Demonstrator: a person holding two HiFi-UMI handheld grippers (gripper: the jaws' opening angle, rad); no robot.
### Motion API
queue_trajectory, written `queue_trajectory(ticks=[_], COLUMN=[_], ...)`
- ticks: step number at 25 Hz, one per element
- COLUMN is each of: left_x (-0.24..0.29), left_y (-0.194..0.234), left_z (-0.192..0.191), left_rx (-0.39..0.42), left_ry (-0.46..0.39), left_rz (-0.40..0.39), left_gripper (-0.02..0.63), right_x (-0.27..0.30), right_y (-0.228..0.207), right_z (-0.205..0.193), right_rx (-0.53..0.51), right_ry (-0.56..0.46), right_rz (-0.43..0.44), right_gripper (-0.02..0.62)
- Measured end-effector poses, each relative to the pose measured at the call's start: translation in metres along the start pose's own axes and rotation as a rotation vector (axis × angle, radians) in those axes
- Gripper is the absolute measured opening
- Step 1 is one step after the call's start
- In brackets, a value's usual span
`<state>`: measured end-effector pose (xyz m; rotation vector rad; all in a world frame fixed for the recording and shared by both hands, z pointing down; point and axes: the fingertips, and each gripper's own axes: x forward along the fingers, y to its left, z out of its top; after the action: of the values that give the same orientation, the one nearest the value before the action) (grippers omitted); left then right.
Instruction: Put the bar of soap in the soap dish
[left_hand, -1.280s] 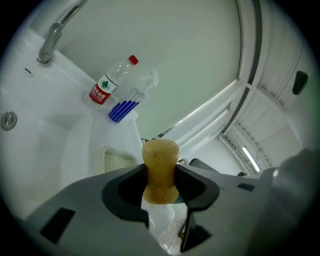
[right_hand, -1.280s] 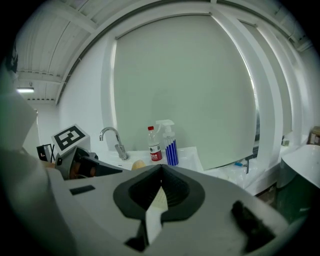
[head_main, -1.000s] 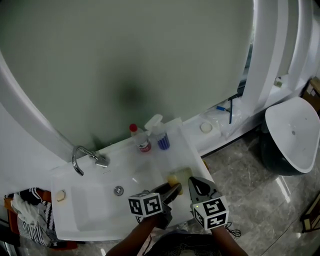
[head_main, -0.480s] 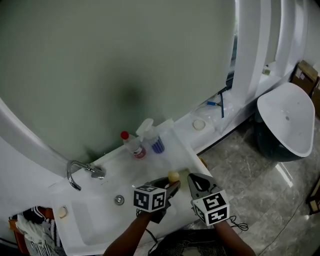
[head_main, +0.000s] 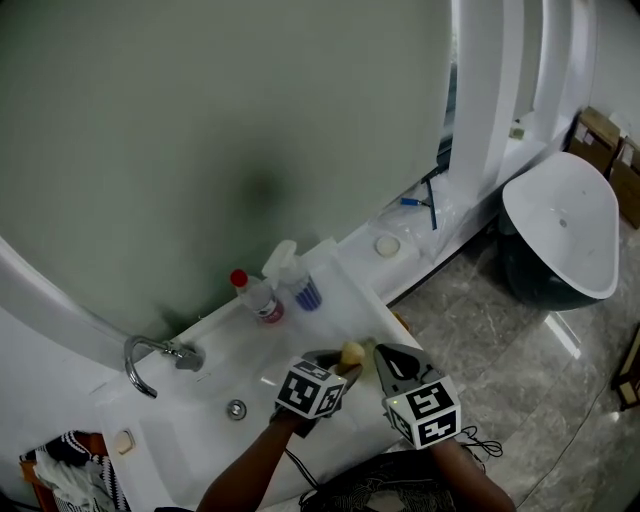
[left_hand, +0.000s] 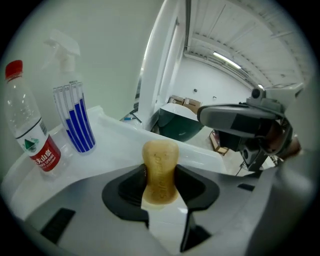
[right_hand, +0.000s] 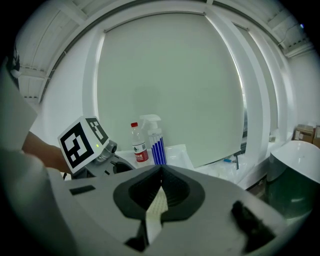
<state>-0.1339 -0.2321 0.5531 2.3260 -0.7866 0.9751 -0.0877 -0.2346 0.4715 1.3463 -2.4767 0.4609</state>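
My left gripper (left_hand: 160, 176) is clamped on the yellowish, rounded bar of soap (left_hand: 160, 161). The bar stands upright between the pads, held above the right end of the white rectangular washbasin (head_main: 185, 428). My right gripper (right_hand: 160, 174) has its jaws together with nothing in them, just beside the left one at the basin's right edge. On the basin's back right corner a clear plastic water bottle with a red cap (left_hand: 29, 131) and a clear spray bottle of blue liquid (left_hand: 76, 119) stand side by side.
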Motion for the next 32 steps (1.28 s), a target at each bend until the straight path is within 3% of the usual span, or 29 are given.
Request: queue_trajectory(ticks=[6, 12, 32], left_x=[0.012, 0.022, 0.040], left_y=[0.000, 0.001, 0.001], left_z=[-0.003, -0.003, -0.015], left_rx=[0.118, 0.154, 0.341], left_ry=[0.083, 0.128, 0.362], left_rz=[-0.024, -0.030, 0.041], left_gripper=[0.184, 0.184, 0.184], right_x=[-0.001, 0.003, 0.026], right_y=[-0.002, -0.014, -0.035], right_z=[-0.005, -0.003, -0.004], right_rx=[-0.009, 0.004, 0.012], right_ry=[0.016, 0.008, 0.024], right_rz=[-0.026, -0.040, 0.086], right_gripper=[0.011, 0.012, 0.011])
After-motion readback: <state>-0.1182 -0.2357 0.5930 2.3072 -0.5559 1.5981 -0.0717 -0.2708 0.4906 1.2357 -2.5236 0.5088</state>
